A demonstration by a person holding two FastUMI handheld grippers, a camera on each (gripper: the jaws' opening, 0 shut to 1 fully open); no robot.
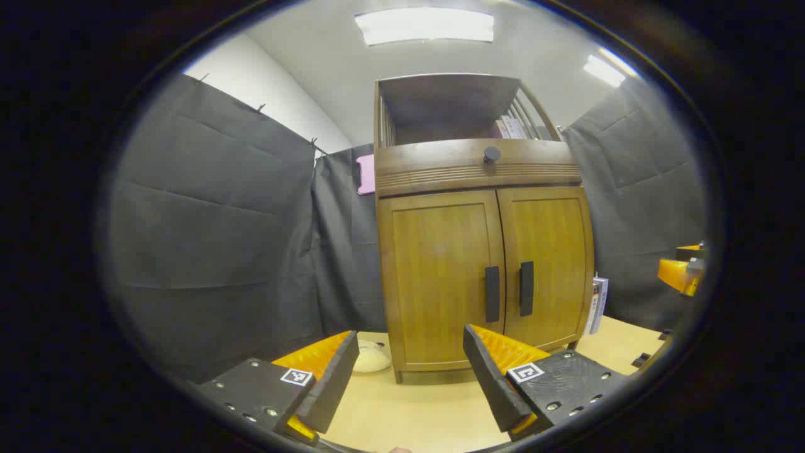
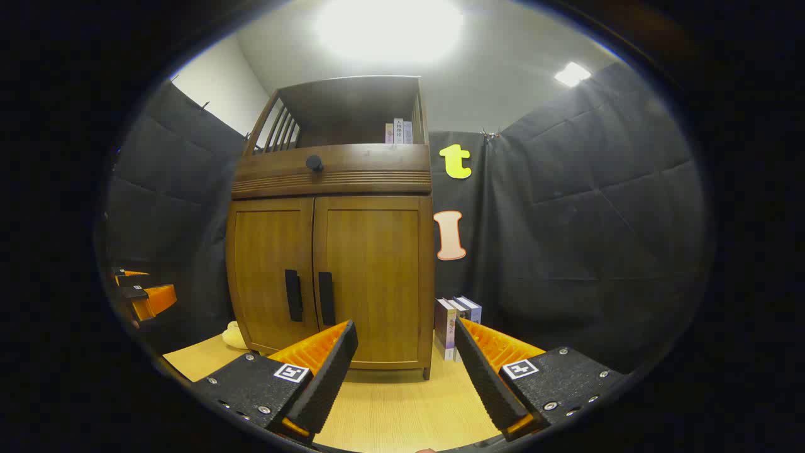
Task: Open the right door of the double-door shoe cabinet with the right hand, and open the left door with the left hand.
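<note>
Shoe cabinet of warm brown wood, two-doored, stood on the pale wooden table toward its far edge, against the dark cloth wall, and both doors were shut. My left gripper and my right gripper each hung in front of it with jaws spread wide and nothing between them, well short of the doors. Two dark upright bar handles sat side by side at the centre seam: the left door's handle and the right door's handle. I judged the opening step had not begun. To do it well, I would have brought the right jaws onto the right-hand bar, gripped across it, and pulled along the hinge's arc rather than straight back, keeping clear of the neighbouring bar; the left would then mirror this. What the closed cabinet held I could not tell. Its open top shelf carried a few upright books, above a drawer front with a round dark knob. More books stood on the table just beside the cabinet's right side, and a pale soft lump lay near its left foot.
</note>
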